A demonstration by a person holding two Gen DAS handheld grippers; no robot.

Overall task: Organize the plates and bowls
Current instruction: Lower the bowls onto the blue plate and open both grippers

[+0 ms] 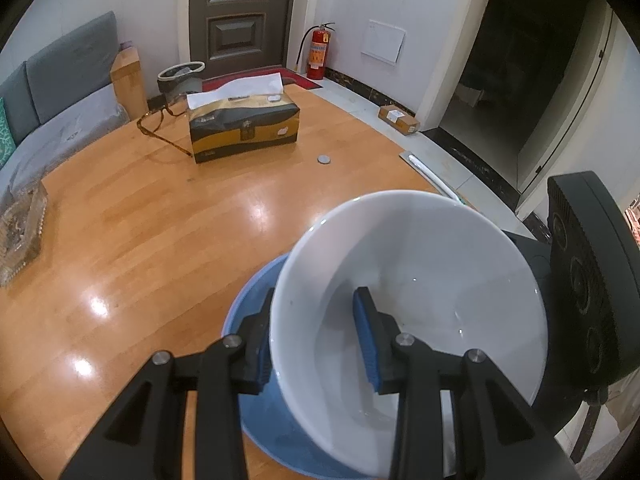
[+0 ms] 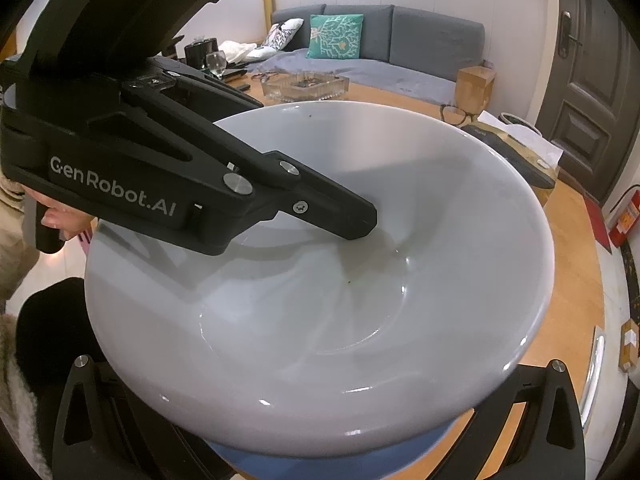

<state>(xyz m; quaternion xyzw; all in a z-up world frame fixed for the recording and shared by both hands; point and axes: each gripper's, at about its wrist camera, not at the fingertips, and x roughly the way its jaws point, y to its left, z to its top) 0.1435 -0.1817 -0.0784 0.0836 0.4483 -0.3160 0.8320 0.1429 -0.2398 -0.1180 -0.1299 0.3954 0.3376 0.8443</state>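
Item: white bowl (image 1: 420, 280), lower right of frame, tilted above a blue plate (image 1: 256, 304) on the counter (image 1: 160, 220). My left gripper (image 1: 316, 332) jaws clamp its rim, one finger inside. My right gripper's jaws: cannot tell, bowl hides them.

A home living room: grey sofa (image 2: 400, 36), wooden table (image 1: 160, 240), front door (image 1: 236, 12).

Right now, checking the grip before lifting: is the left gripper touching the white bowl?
Touching. The left wrist view shows the left gripper straddling the white bowl's wall, one finger inside, one outside, pads against it.
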